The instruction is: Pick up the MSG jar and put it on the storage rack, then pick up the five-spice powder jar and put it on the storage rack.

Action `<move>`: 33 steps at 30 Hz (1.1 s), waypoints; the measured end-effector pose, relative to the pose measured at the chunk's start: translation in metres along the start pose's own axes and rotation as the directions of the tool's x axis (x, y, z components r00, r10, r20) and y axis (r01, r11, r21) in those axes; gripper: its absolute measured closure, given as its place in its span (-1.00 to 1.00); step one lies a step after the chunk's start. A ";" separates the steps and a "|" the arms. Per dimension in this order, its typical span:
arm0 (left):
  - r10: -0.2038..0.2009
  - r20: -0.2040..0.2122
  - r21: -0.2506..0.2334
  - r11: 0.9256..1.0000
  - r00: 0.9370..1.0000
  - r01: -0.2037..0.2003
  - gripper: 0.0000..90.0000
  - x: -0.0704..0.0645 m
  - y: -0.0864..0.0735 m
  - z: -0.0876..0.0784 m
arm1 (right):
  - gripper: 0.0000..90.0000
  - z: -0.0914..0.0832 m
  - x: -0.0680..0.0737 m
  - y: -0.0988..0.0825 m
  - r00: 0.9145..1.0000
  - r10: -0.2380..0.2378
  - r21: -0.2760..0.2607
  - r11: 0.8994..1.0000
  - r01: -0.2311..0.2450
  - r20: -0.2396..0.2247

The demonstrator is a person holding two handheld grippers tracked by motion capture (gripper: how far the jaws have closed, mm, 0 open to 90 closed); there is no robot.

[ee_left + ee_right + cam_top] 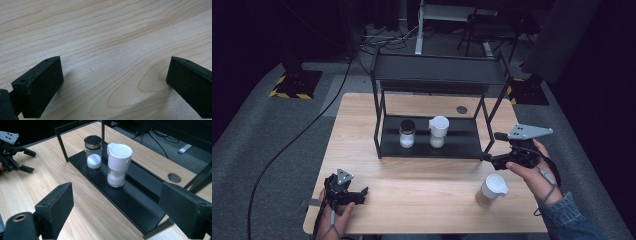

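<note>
1. At the lower left of the high view, the left gripper (362,192) rests on the pale wooden table (422,192); its own view shows the jaws set wide with bare wood grain between them.
2. At the lower right of the same view stands a clear jar with a white lid and brownish contents (491,191), alone on the tabletop, just below the right gripper (489,146).
3. The right gripper hangs at the right end of the black metal two-tier rack (432,145), jaws wide and holding nothing.
4. Farther in, on the rack's lower shelf, stand a clear jar with a dark lid and white powder (93,151) and a white-capped clear jar of white grains (118,164), side by side but apart.
5. By my reading, two jars are shelved and the brownish one is left to place.
6. The rack's top tier hides the shelf's rear, and the room beyond is too dark to make out.
</note>
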State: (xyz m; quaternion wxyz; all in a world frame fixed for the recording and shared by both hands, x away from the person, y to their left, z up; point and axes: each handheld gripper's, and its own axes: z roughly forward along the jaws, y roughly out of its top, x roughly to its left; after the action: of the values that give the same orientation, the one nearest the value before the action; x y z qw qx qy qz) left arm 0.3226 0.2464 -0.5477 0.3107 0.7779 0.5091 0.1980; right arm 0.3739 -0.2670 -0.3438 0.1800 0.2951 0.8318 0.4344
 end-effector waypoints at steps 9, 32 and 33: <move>0.000 0.000 0.000 1.000 1.000 0.000 -0.99 0.000 0.000 0.000 | -0.74 -0.013 -0.002 -0.019 1.000 0.019 0.010 1.000 -0.019 0.018; 0.000 0.000 0.000 1.000 1.000 0.000 -0.99 0.000 0.000 0.000 | -0.82 -0.016 0.005 -0.062 0.999 0.050 0.024 0.998 -0.050 0.004; 0.000 0.000 0.000 1.000 1.000 0.000 -0.99 0.000 0.000 0.000 | -0.82 -0.015 0.005 -0.063 0.999 0.053 0.025 0.998 -0.053 0.002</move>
State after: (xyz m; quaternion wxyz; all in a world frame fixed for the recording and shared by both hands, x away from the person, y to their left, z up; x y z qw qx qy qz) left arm 0.3226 0.2464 -0.5477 0.3106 0.7780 0.5089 0.1979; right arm 0.3400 -0.3013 -0.3878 0.1654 0.3195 0.8290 0.4282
